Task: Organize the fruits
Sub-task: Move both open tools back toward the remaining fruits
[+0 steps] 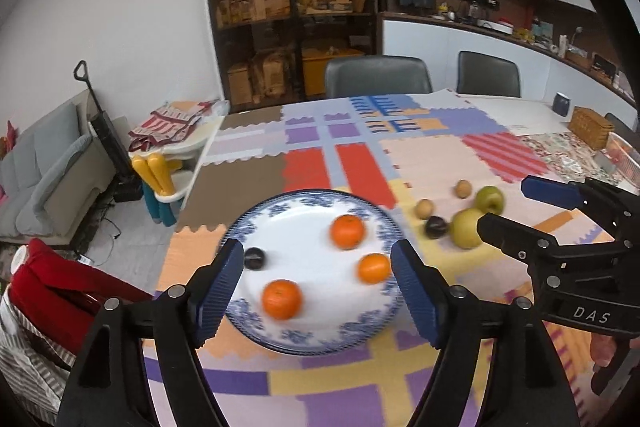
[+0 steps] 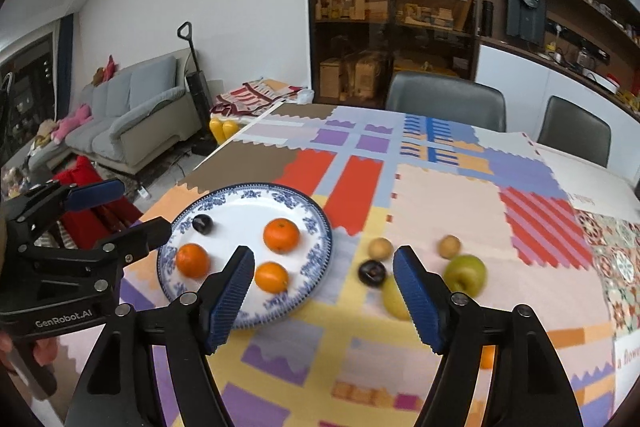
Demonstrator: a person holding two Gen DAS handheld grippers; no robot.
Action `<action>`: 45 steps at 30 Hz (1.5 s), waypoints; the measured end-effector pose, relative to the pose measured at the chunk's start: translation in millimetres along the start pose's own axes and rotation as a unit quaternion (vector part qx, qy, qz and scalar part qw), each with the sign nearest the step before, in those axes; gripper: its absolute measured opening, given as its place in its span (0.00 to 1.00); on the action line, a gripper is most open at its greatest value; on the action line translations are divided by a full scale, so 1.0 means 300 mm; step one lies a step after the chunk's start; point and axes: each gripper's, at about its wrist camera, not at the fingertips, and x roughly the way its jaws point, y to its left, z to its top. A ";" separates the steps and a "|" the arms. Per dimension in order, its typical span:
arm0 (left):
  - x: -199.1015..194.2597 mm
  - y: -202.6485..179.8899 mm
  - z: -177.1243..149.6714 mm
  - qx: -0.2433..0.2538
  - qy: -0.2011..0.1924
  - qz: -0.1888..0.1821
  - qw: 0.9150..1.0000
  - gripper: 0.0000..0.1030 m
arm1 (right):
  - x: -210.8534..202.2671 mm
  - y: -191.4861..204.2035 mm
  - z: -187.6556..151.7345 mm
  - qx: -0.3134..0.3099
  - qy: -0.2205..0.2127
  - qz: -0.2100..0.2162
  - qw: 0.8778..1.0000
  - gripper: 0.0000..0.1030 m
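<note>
The right gripper [image 2: 323, 297] hangs over the near part of the table with its blue pads spread wide and nothing between them; straight ahead of the gap, a little toward its right finger, lies the dark plum [image 2: 372, 272] on the patchwork cloth [image 2: 440, 195]. Touching or just beside that plum on the right is a yellow-green pear [image 2: 394, 301], half hidden behind the right finger, and next to it a green apple [image 2: 465, 273]. A little farther stand two small brown fruits [image 2: 380, 248], one just beyond the plum and one well to its right. These loose pieces all sit to the right of the blue-rimmed plate [image 2: 320, 227], close to its edge but apart from it. The left gripper [image 1: 318, 291] is also released and empty, its fingers framing the plate, which holds three oranges [image 1: 281, 299] and one dark plum [image 1: 255, 258] near its left rim. From the left wrist view the loose pile lies far off to the right, beyond the plate, with the right gripper's fingers already beside the pear. So the right hand is plainly the nearer one. The round plum has no long axis to favour, but the pear crowds its right side, which I judge leaves little room for that finger to slip in.
</note>
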 end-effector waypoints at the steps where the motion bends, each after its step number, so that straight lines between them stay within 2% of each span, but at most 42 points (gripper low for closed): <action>1: -0.009 -0.021 0.002 0.002 0.000 -0.003 1.000 0.74 | -0.019 -0.013 -0.005 0.003 0.000 0.000 1.000 0.70; 7: -0.049 -0.133 0.025 0.012 -0.011 -0.023 1.000 0.79 | -0.111 -0.104 -0.036 0.021 -0.001 -0.021 1.000 0.70; 13: -0.056 -0.247 0.048 0.039 -0.022 -0.044 0.998 0.80 | -0.174 -0.215 -0.066 0.055 0.001 -0.040 0.998 0.70; 25: 0.047 -0.375 0.022 0.050 -0.019 -0.076 0.996 0.81 | -0.199 -0.368 -0.154 0.095 0.019 -0.097 0.991 0.70; 32: 0.123 -0.406 -0.003 0.057 -0.023 -0.086 0.994 0.81 | -0.156 -0.421 -0.210 0.124 0.027 -0.103 0.987 0.70; 39: 0.212 -0.439 -0.029 0.097 -0.023 -0.087 0.991 0.80 | -0.050 -0.462 -0.266 0.156 0.061 -0.086 0.982 0.70; 45: 0.287 -0.469 -0.043 0.123 -0.008 -0.097 0.988 0.76 | -0.002 -0.479 -0.301 0.162 0.070 -0.096 0.980 0.67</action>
